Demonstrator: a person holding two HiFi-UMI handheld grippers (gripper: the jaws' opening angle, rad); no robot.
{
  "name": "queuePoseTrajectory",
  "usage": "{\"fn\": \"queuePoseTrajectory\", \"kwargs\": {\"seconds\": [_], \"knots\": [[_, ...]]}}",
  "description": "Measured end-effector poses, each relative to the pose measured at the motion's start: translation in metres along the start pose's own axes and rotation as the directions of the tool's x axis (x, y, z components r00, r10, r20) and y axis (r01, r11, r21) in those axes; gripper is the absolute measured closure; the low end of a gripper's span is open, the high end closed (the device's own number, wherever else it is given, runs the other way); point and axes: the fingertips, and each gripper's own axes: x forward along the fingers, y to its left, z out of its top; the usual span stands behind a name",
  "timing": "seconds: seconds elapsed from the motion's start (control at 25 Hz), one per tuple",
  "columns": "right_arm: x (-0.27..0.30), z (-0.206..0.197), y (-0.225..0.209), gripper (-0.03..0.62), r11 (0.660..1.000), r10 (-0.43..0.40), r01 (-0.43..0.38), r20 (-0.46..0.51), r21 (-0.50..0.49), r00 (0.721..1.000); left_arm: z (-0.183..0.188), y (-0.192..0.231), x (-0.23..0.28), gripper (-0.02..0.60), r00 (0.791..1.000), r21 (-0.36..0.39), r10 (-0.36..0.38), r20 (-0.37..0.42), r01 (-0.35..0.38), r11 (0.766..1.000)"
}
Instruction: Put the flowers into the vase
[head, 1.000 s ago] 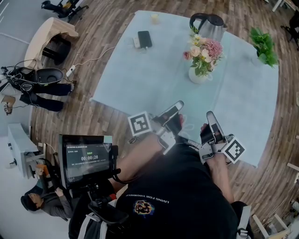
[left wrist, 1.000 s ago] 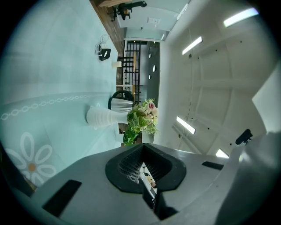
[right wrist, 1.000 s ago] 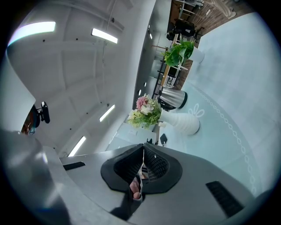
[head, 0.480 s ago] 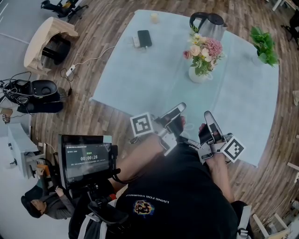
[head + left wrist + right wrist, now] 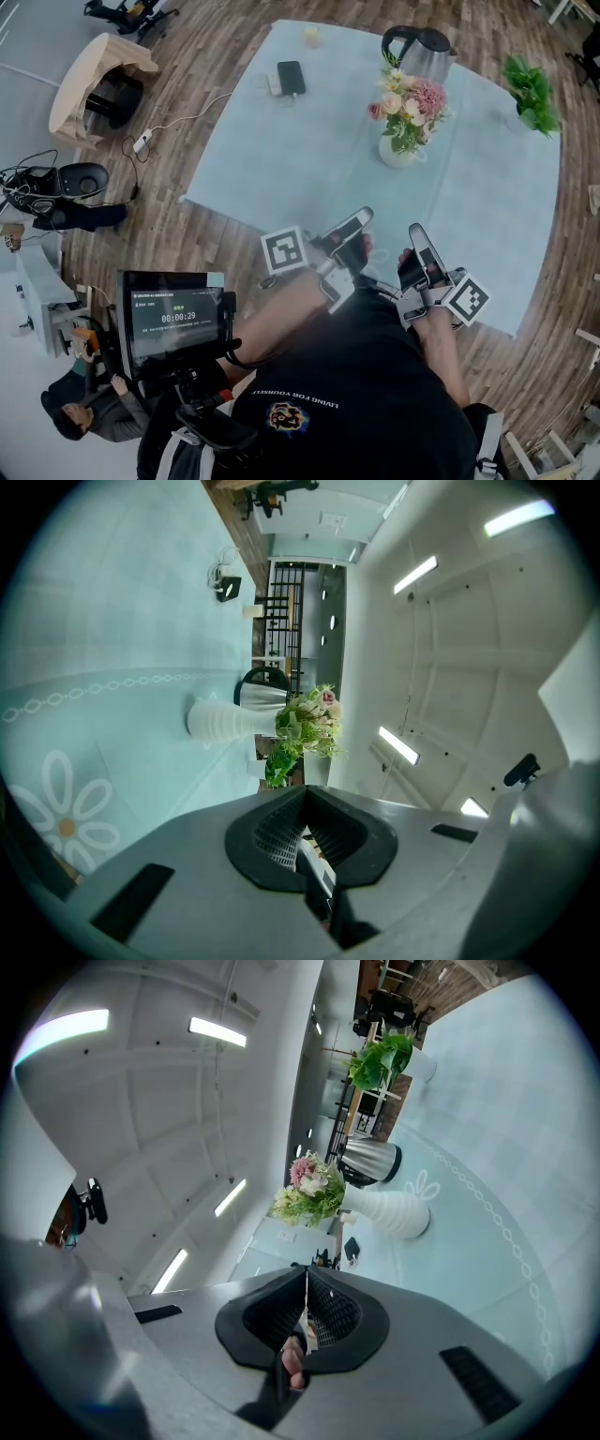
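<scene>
Left tongs (image 5: 359,218) and right tongs (image 5: 418,234) are both closed on nothing, held level at the near edge of the desk (image 5: 309,159). Straight ahead and well apart, towards the far side, the vase (image 5: 398,153) stands upright with the flowers (image 5: 409,101) already in it. Neither tongs is clearly nearer.

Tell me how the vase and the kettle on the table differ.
The vase is white and ribbed; the kettle is shiny metal with a black handle. The vase holds flowers; the kettle holds none. The vase stands nearer the person, the kettle behind it. Both stand upright on the table.
</scene>
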Motion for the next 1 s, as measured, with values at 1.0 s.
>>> {"fn": "queuePoseTrajectory", "kwargs": {"seconds": [1.0], "knots": [[0.008, -0.003, 0.016, 0.576, 0.996, 0.053, -0.055, -0.037, -0.069, 0.998, -0.001, 0.000, 0.002, 0.574, 1.000, -0.003, -0.008, -0.007, 0.008, 1.000]]}}
